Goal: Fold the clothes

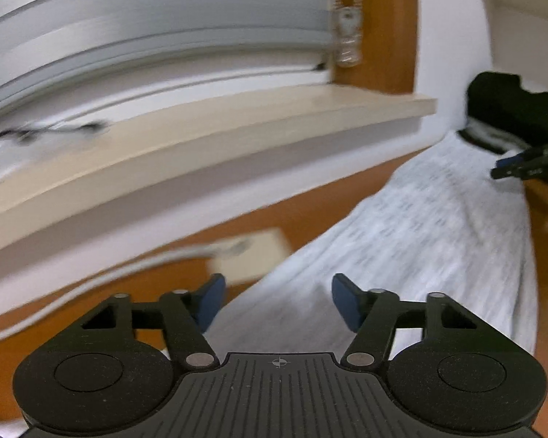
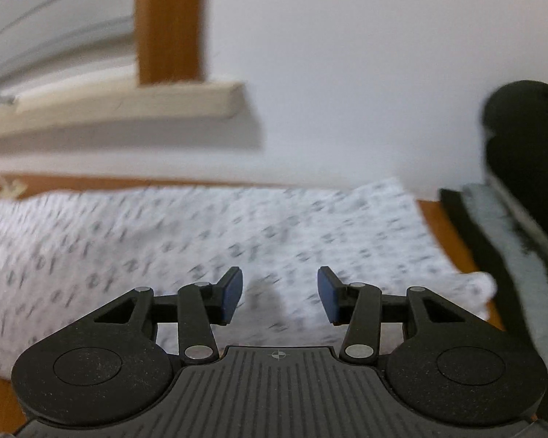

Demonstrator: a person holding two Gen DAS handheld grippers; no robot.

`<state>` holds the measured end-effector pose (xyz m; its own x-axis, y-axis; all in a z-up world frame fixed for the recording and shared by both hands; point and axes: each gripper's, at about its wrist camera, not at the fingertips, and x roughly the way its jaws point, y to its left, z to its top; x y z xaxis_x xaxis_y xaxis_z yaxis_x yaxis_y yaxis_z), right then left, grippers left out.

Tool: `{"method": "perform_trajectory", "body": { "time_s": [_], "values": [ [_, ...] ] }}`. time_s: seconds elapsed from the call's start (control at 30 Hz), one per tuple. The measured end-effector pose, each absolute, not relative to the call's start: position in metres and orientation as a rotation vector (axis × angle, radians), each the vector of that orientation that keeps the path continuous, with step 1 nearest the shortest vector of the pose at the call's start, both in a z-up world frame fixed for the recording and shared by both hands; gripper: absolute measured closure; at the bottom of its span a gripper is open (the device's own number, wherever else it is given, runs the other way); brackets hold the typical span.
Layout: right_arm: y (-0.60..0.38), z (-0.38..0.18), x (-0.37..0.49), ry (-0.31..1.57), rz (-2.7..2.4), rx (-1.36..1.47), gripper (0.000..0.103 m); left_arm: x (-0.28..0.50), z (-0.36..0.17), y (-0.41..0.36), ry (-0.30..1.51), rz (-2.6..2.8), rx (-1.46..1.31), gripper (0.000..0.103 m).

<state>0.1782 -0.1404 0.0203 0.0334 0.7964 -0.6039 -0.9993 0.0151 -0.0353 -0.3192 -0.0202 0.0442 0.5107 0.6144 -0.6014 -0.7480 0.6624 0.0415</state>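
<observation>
A white garment with small dark print (image 1: 431, 226) lies flat on an orange-brown wooden table (image 1: 91, 328). It also fills the middle of the right wrist view (image 2: 201, 241). My left gripper (image 1: 276, 301) is open and empty above the garment's near end. My right gripper (image 2: 279, 294) is open and empty just above the cloth. The right gripper also shows at the far right of the left wrist view (image 1: 526, 168), over the garment's far end.
A beige window sill (image 1: 201, 138) and white wall run behind the table. A beige box (image 1: 252, 255) with a white cable (image 1: 91, 284) sits by the wall. Dark and grey clothes (image 2: 511, 219) lie at the right, also in the left wrist view (image 1: 511, 109).
</observation>
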Motion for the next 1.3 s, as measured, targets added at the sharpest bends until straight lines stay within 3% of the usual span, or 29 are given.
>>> {"method": "perform_trajectory", "body": {
  "time_s": [0.13,0.53,0.57,0.6,0.63,0.73,0.83,1.0,1.1,1.3],
  "values": [
    [-0.138,0.008,0.178,0.476,1.491,-0.556,0.055,-0.361,0.037,-0.019,0.652,0.845,-0.276,0.059],
    [-0.141,-0.002,0.19,0.495,1.525,-0.488,0.048,-0.338,0.026,-0.009,0.716,0.786,-0.277,0.062],
    [-0.142,-0.002,0.19,0.497,1.526,-0.485,0.048,-0.336,0.026,-0.006,0.719,0.787,-0.279,0.066],
    [-0.142,-0.002,0.19,0.497,1.525,-0.486,0.048,-0.334,0.025,-0.004,0.721,0.788,-0.281,0.088],
    [-0.142,-0.002,0.189,0.495,1.524,-0.487,0.048,-0.333,0.026,-0.004,0.723,0.783,-0.283,0.103],
    [-0.142,-0.002,0.189,0.496,1.524,-0.485,0.048,-0.329,0.034,-0.01,0.725,0.769,-0.248,0.103],
    [-0.142,-0.002,0.189,0.496,1.524,-0.485,0.048,-0.34,0.057,-0.011,0.61,0.841,-0.24,0.103],
    [-0.142,-0.003,0.189,0.496,1.525,-0.485,0.048,-0.333,0.049,0.003,0.686,0.883,-0.228,0.101],
    [-0.143,-0.003,0.189,0.496,1.524,-0.485,0.048,-0.339,0.043,0.002,0.713,0.941,-0.226,0.093],
    [-0.143,-0.003,0.189,0.496,1.522,-0.484,0.047,-0.392,0.059,-0.04,0.634,1.061,-0.271,0.062]
  ]
}}
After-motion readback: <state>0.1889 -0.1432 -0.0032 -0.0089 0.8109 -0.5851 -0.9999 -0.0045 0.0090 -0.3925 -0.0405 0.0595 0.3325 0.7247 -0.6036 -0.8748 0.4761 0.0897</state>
